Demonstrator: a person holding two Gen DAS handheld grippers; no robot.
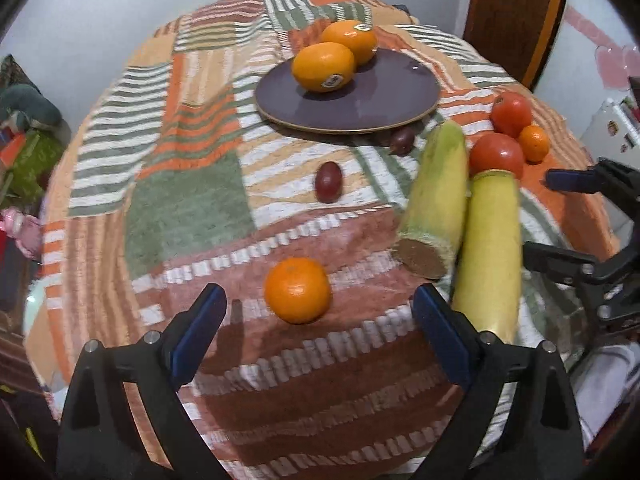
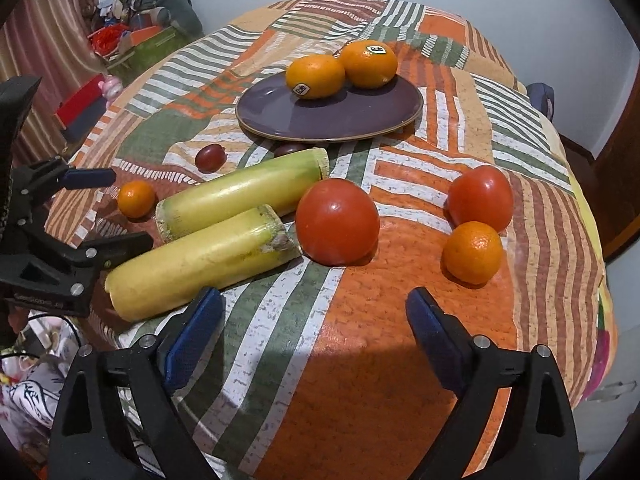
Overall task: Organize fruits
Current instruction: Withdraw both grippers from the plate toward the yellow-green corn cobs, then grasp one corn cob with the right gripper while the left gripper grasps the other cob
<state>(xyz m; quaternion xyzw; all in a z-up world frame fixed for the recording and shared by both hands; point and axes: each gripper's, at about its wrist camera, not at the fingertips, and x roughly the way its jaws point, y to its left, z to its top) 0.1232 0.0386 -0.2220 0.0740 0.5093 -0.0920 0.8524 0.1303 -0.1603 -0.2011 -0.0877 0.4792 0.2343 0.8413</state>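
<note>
A purple plate (image 1: 392, 96) (image 2: 360, 116) holds two large oranges (image 1: 324, 66) (image 2: 316, 76). A small mandarin (image 1: 298, 290) (image 2: 136, 199) lies on the patterned cloth just ahead of my open, empty left gripper (image 1: 320, 312). Two yellow-green stalk pieces (image 1: 490, 248) (image 2: 204, 260) lie side by side. Two tomatoes (image 2: 338, 220) (image 2: 480, 198) and a second mandarin (image 2: 472, 252) lie ahead of my open, empty right gripper (image 2: 316, 308). A dark red grape (image 1: 328, 181) (image 2: 210, 157) lies near the plate; another (image 1: 403, 140) sits by its rim.
The round table's edge (image 2: 592, 320) curves off at the right. Clutter and boxes (image 2: 120, 40) sit on the floor at the far left. A wooden door (image 1: 516, 20) stands behind the table. Each gripper shows in the other's view (image 1: 592, 240) (image 2: 60, 220).
</note>
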